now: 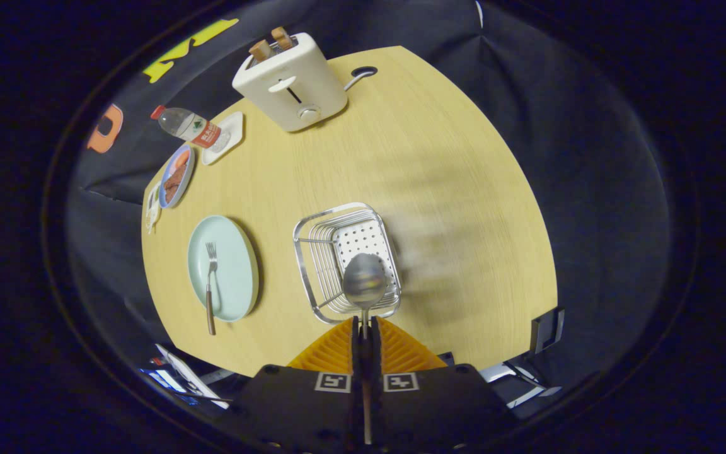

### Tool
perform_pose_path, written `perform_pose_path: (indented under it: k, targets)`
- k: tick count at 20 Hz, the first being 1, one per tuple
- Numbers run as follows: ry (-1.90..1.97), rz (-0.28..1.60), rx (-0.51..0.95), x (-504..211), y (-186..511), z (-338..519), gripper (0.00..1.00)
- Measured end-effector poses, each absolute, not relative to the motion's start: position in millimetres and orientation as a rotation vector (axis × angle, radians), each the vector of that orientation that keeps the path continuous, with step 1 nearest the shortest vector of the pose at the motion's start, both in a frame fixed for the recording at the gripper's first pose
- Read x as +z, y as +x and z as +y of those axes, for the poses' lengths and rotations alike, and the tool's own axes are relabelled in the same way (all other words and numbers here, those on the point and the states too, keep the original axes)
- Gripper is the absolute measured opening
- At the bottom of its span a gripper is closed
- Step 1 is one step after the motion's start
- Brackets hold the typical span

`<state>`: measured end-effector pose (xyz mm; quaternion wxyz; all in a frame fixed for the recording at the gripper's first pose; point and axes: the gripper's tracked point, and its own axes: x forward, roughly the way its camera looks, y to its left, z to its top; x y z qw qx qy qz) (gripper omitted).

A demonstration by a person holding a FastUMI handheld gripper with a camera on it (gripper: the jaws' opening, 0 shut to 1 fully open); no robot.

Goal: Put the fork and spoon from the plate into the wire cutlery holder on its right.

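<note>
A: Gripper view. Tool [363, 325] at lower centre of the frame, clenched on the spoon [364, 280]; both fingers pinch the handle, which runs back between them.

B: Spoon orientation?

A: Long axis in line with the fingers, bowl leading, pointing up-frame. The bowl shows over the near part of the wire cutlery holder [312, 252], mid-frame just ahead of the fingertips. Can't tell whether it touches the wires or hangs clear above them.

B: So the drop is straight ahead?

A: My read, yes. Holder sits dead ahead of the tool; lower the bowl in and release. No sideways shift looks needed.

B: Fork?

A: Fork [210, 284] on the pale green plate [237, 265], left of centre frame, left of the holder. Tines on the plate pointing up-frame, handle end hanging over the near rim onto the worktop [438, 176]. Long axis roughly parallel to the spoon's. Next trip means going left from the tool.

B: Other stuff?

A: Toaster [290, 85] top centre, water bottle [190, 126] and a small food dish [177, 176] upper left. All well apart from the holder.
</note>
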<state>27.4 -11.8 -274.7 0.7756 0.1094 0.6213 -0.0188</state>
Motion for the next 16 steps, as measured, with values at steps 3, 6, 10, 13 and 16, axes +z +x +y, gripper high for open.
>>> perform_pose_path:
  k: [3, 6, 10, 13, 16]
  targets:
    - [0.277, 1.296, -0.049, -268.6, 34.4, -7.1, 0.16]
    - [0.283, 1.248, -0.031, -262.1, 37.3, -3.7, 0.35]
    - [0.277, 1.167, -0.005, -246.1, 39.5, -2.1, 0.59]
    - [0.262, 1.050, 0.021, -222.2, 45.3, 0.7, 0.78]
    - [0.233, 0.871, 0.077, -187.4, 53.6, 10.6, 0.89]
